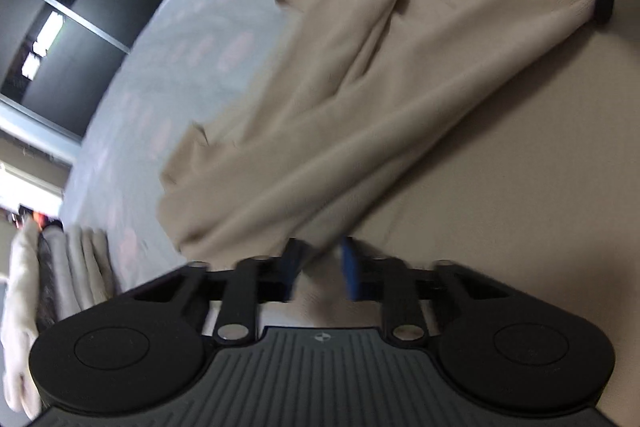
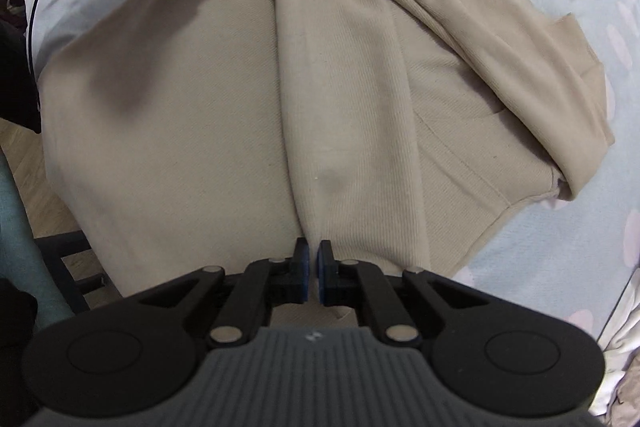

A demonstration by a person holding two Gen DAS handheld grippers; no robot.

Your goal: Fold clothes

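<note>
Left wrist view: left gripper clamped on beige garment over pale bedsheet; right gripper likewise pinching garment fold.

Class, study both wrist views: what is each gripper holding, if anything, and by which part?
Both hold the beige garment. The left gripper and the right gripper each pinch one end of a raised fold of its fabric, jaws closed on the cloth, stretching the fold between them.

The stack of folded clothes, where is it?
In the left wrist view, the stack of folded clothes sits at the far left edge of the grey dotted bedsheet, left of the beige garment.
</note>
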